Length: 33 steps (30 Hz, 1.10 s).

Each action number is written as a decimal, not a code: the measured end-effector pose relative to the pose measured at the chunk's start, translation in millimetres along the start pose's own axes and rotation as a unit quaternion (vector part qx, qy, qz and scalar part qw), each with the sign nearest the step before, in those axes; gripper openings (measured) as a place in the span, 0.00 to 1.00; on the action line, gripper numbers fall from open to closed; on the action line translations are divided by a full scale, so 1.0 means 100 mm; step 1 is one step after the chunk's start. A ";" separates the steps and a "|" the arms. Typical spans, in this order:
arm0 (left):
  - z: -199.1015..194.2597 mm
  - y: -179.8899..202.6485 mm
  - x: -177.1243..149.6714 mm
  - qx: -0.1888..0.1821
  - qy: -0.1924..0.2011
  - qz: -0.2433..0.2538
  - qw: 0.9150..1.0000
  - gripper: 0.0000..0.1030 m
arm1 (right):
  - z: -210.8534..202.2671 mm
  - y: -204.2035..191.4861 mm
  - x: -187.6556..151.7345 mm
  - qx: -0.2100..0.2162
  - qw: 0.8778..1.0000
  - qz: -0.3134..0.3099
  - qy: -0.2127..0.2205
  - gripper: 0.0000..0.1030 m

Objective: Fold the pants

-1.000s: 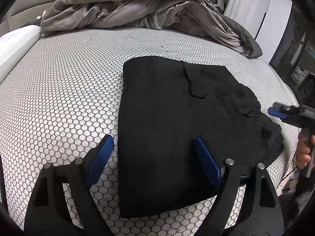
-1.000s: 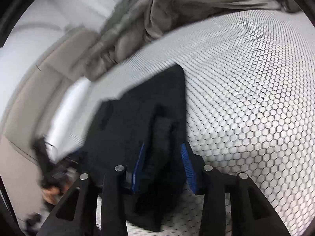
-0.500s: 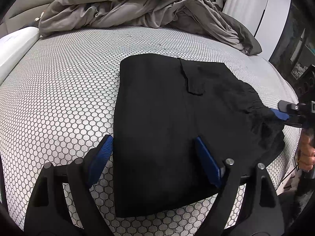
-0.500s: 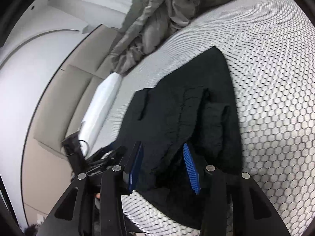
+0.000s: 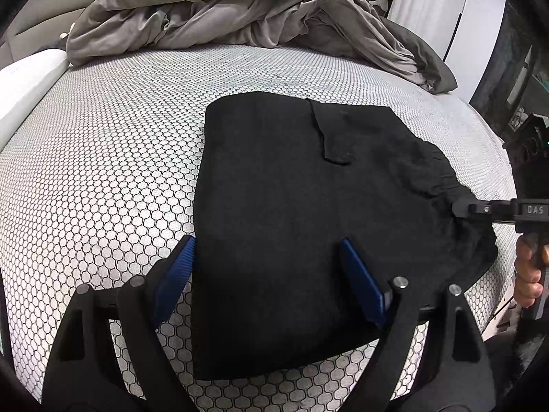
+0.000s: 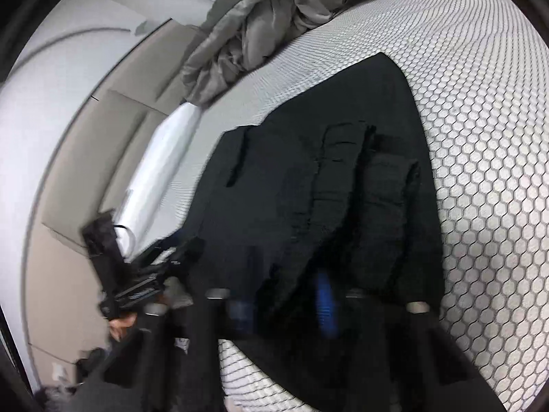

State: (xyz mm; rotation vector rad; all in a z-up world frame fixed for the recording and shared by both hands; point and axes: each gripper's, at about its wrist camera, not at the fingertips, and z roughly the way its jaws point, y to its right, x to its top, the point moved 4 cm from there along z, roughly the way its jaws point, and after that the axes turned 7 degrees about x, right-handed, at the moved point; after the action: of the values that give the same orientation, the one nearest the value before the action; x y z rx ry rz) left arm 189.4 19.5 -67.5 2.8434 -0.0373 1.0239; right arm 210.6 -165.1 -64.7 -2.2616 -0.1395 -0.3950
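The pants (image 5: 302, 213) lie on the bed (image 5: 103, 158), already doubled into a dark slab, with the bunched waist end toward the right gripper (image 5: 461, 207) and the neat folded edge toward the far side. The left gripper (image 5: 264, 274) hangs with its jaws wide apart and nothing pinched: one blue pad sits just outside the pants' near-left edge, the other over the cloth, so the edge runs between the jaws but is not gripped. It looks parked there to be ready to catch that side, or to pin it, once the other end is lifted. The right gripper's jaws are closing on the gathered waistband; in its own blurred view a ridge of black cloth stands between the blue pads (image 6: 324, 304), though whether they press it yet is hard to tell. Taking the thick, crumpled end makes sense, since that is what must be carried over for the next fold. The grey duvet (image 5: 240, 17) is heaped well beyond both jaws, clear of the work.
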 end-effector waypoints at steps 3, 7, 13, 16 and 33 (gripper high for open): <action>-0.05 -0.07 0.02 -0.018 0.002 -0.017 1.000 0.81 | -0.16 -0.17 0.02 -0.005 0.999 -0.039 0.033 0.10; -0.13 -0.17 0.04 -0.041 0.009 -0.038 0.998 0.81 | -0.46 -0.39 -0.08 -0.007 0.996 -0.081 0.044 0.10; -0.03 -0.18 0.03 -0.022 -0.004 -0.029 0.999 0.81 | -0.12 -0.03 -0.31 -0.090 0.992 -0.077 -0.039 0.14; -0.02 -0.16 0.04 -0.016 -0.004 -0.025 1.000 0.81 | -0.28 -0.08 -0.23 -0.064 0.995 -0.071 -0.019 0.24; 0.06 -0.05 0.02 -0.007 -0.006 -0.007 1.000 0.81 | -0.45 0.13 0.11 -0.038 0.996 0.018 0.081 0.35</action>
State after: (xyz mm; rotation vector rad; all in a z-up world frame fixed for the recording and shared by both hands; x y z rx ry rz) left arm 195.2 24.0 -71.4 2.8347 -0.0266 0.9993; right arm 213.5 -208.3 -42.6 -2.2914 -0.0003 -0.5712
